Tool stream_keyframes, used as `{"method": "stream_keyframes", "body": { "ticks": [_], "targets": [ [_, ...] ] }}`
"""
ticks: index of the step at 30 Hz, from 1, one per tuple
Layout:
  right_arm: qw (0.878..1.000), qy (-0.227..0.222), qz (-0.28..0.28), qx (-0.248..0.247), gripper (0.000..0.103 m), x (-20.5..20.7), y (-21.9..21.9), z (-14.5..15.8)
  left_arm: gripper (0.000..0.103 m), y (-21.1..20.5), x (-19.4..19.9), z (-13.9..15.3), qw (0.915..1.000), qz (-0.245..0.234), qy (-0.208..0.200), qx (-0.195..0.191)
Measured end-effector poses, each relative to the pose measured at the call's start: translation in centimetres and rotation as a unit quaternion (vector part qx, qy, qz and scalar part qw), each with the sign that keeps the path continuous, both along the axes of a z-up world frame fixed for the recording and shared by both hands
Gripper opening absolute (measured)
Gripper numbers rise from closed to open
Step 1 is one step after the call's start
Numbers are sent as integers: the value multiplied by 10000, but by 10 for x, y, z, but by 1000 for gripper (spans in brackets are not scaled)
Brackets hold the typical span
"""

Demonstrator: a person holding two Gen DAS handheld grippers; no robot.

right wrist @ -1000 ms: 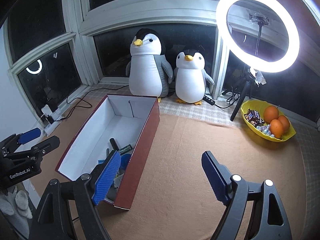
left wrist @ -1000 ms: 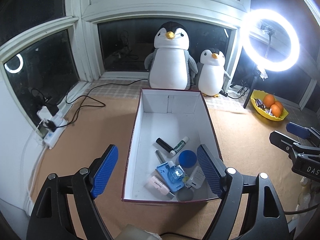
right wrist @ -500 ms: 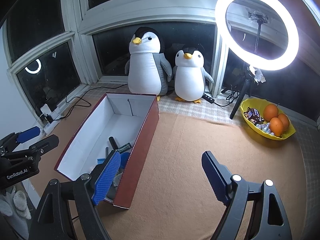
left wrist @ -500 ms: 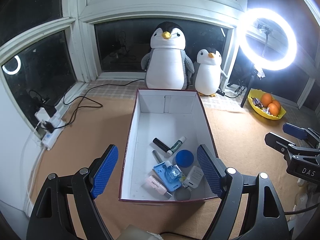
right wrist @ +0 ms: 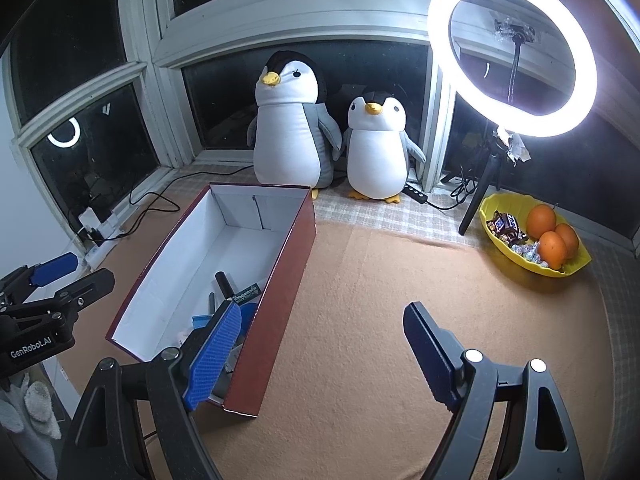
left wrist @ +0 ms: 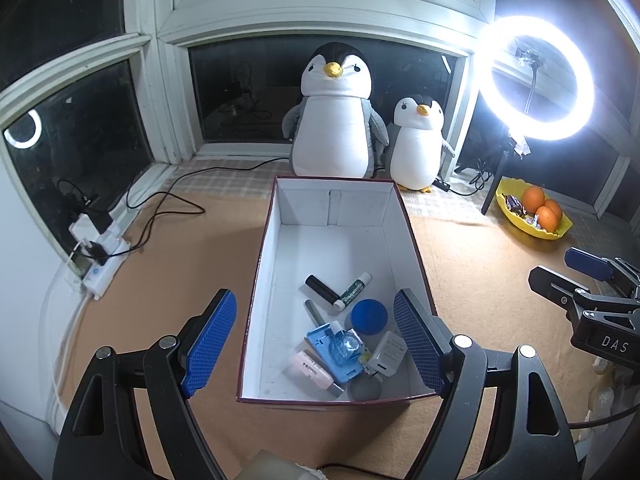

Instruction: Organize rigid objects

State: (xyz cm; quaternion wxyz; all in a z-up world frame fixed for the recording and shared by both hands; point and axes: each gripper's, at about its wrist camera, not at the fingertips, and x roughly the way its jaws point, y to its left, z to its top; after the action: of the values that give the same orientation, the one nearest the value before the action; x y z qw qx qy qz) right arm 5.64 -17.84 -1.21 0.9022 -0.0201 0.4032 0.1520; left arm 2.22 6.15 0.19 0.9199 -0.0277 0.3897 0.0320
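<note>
box [left wrist: 416,240] maroon out/white in | cap [left wrist: 369,316] blue | bowl [right wrist: 576,268] yellow | mat [right wrist: 380,320] tan

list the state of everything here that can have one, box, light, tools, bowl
dark red cardboard box with white inside: lid off, upright, small items piled at its near end
white ring light on a stand: switched on
left tool: open, holding nothing
right tool: open, holding nothing
yellow plastic bowl: upright, holding oranges and wrapped sweets
white power strip: plugs in it
</note>
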Motion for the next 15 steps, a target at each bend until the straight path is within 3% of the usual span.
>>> {"method": "stream_keyframes", "body": {
  "ticks": [15],
  "targets": [
    [10000,38,5,-29,80,1,1,-2,81,-1,1,-1,10000,-13,14,-2]
  ]
}}
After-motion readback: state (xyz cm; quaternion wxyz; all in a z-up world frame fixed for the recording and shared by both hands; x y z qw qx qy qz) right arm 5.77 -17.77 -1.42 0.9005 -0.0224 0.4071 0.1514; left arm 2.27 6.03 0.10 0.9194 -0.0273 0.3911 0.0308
